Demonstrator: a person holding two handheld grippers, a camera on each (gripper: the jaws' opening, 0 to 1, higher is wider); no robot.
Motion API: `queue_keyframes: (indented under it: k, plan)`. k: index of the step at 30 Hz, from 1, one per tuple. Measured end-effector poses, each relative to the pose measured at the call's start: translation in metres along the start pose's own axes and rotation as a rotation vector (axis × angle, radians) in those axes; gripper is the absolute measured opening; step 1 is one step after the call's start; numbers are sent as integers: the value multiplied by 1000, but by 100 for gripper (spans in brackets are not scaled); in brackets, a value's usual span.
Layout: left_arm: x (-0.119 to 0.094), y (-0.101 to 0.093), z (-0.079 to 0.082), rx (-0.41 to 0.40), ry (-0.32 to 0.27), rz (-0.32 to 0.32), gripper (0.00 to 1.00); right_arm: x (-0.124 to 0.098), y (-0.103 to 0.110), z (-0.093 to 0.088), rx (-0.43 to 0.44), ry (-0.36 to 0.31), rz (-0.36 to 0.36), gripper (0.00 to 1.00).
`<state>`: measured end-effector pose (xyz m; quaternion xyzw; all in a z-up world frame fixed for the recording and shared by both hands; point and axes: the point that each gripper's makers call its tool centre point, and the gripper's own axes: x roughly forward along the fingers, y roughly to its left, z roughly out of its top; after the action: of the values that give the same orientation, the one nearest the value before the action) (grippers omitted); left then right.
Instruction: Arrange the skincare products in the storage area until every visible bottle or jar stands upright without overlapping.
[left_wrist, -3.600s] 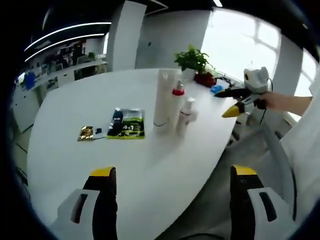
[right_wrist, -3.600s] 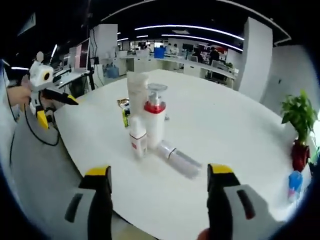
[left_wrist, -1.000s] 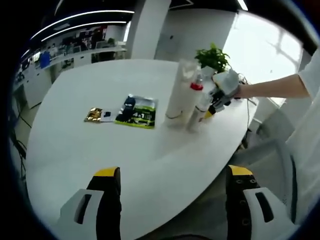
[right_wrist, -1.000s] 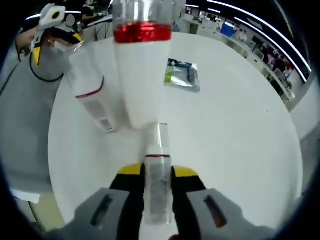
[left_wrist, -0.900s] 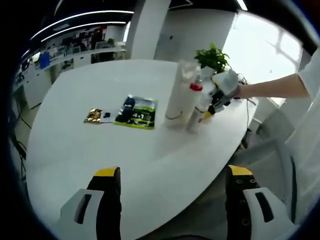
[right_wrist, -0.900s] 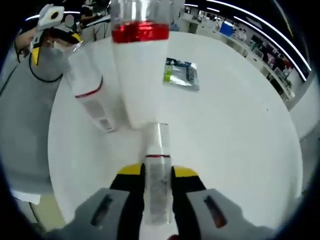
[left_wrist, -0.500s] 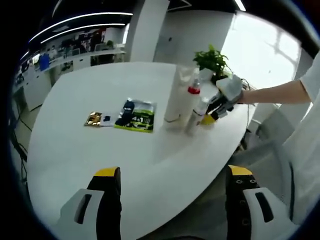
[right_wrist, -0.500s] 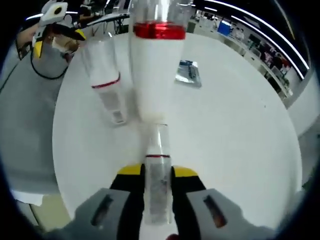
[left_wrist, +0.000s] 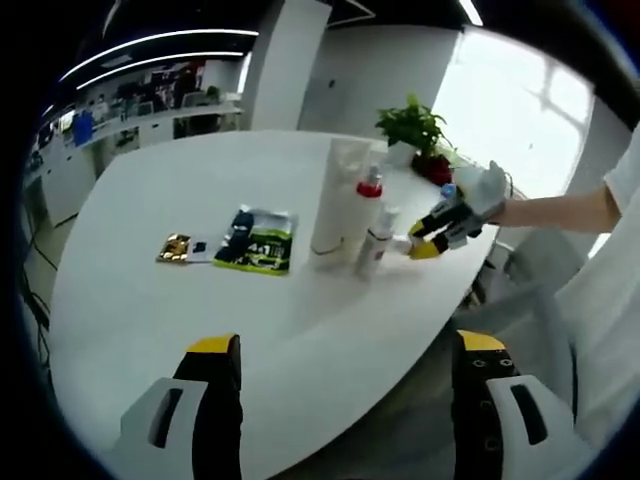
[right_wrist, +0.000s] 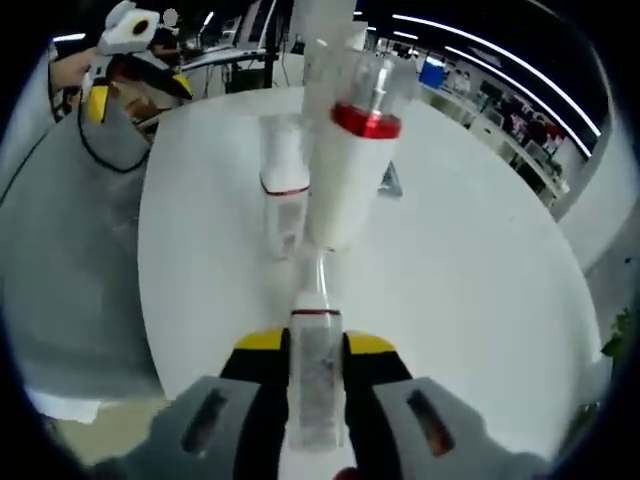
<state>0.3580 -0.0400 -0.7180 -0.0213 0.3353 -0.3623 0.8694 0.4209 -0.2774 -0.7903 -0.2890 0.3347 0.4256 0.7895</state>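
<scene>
Currently, a clear slim bottle (right_wrist: 317, 385) is being gripped between the closed jaws of the right gripper (right_wrist: 316, 345), its cap end pointing away along the jaws, above the white tabletop (right_wrist: 480, 260). Just beyond it, a tall white bottle with a red collar (right_wrist: 350, 175) and a smaller white bottle with a red band (right_wrist: 283, 185) are being seen standing upright side by side. In the left gripper view, the right gripper (left_wrist: 428, 240) is being held by a hand just beside the small bottle (left_wrist: 376, 238), next to the red-collared bottle (left_wrist: 362, 212) and a tall white tube (left_wrist: 334, 195). A green sachet (left_wrist: 257, 246) and a gold packet (left_wrist: 175, 247) are lying flat nearby. The left gripper (left_wrist: 340, 350) is being held spread wide, with nothing between its jaws.
</scene>
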Motion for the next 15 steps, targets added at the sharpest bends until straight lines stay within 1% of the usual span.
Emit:
queue_keyframes:
  k: [5, 11, 15]
  plan:
    - [-3, -5, 3, -1, -11, -5, 85, -12, 15, 6, 23, -40, -28, 20]
    - [-3, -15, 5, 0, -21, -21, 86, -30, 32, 16, 72, -101, -64, 20]
    - [-2, -24, 8, -5, -30, -41, 86, -40, 42, 30, 96, -151, -93, 20]
